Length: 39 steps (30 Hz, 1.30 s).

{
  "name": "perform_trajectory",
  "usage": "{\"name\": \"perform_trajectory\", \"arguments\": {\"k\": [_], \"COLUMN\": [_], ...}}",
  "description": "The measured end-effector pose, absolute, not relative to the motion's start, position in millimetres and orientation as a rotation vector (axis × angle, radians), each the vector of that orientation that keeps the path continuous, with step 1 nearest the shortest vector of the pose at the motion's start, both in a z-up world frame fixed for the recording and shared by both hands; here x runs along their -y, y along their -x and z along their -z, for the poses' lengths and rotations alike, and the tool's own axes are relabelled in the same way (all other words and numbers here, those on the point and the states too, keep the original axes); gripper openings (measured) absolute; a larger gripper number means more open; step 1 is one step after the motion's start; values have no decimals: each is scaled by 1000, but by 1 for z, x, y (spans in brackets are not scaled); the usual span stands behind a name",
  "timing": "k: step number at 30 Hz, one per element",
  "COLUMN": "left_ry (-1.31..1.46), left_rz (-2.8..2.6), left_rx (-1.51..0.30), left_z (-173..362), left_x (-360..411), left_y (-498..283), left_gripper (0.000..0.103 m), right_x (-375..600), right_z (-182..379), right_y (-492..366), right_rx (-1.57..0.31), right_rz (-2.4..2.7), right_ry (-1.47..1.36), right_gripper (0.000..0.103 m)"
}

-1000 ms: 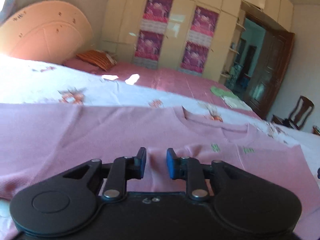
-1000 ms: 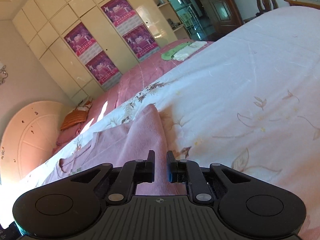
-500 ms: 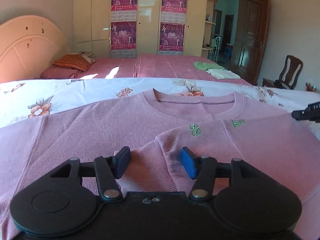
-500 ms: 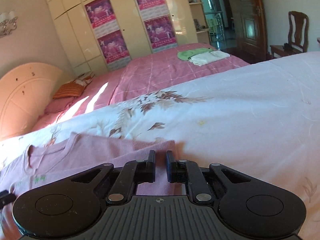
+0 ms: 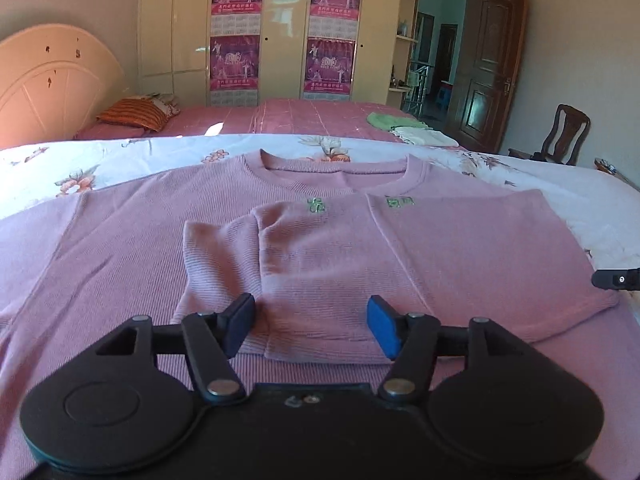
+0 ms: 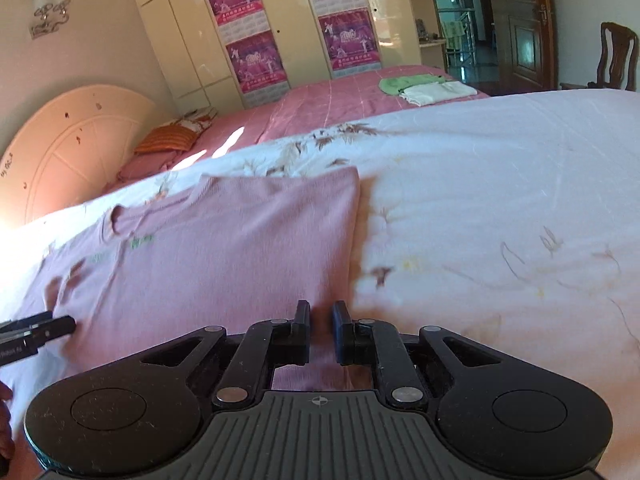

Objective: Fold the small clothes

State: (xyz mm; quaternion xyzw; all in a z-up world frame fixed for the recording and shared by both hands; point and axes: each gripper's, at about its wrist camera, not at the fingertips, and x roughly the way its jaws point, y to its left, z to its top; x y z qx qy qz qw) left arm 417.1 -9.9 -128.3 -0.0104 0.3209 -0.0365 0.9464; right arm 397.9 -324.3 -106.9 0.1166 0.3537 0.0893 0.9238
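A pink ribbed sweater (image 5: 320, 240) with small green embroidery lies flat on the floral white sheet (image 5: 120, 156). Its right side and sleeve are folded over the front. My left gripper (image 5: 310, 312) hovers at the sweater's near hem with its jaws opening; the folded sleeve cuff lies under the gap and the blue pads do not touch it. In the right wrist view the folded sweater (image 6: 224, 248) runs down to my right gripper (image 6: 320, 314), whose narrow jaws are shut on the cloth at the fold's near edge. Each gripper's tip shows in the other's view: right gripper (image 5: 616, 279), left gripper (image 6: 40, 330).
A second bed with a pink cover (image 5: 304, 116) stands behind, with folded green and white cloths (image 5: 404, 128) and an orange striped pillow (image 5: 132, 114). A cream headboard (image 5: 52, 84), a wardrobe, a brown door (image 5: 488, 72) and a wooden chair (image 5: 560, 136) ring the room.
My left jaws have spread and let go of the sleeve, which now lies on the sweater's front. The right gripper has come down and laid the folded side flat.
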Motion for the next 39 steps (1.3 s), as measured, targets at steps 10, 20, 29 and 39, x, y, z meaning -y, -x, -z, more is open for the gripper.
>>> {"name": "perform_trajectory", "arguments": {"k": [10,20,29,39], "left_ry": [49,76,216,631], "left_rz": [29,-72,-107,-490], "left_rx": [-585,-680,-612,-524], "left_z": [113,131,106,110], "left_x": [-10,-67,-131,-343], "left_y": [-415,-480,-377,-272], "left_gripper": [61,59,72,69], "right_x": [313,305,282,246], "right_z": [103,113,94,90], "right_y": [-372,-429,-373,-366], "right_rx": [-734,-740,-697,-757], "right_rz": [-154,-102,-119,-85], "right_ry": [-331,-360,-385,-468], "right_gripper": [12,12,12,13]}}
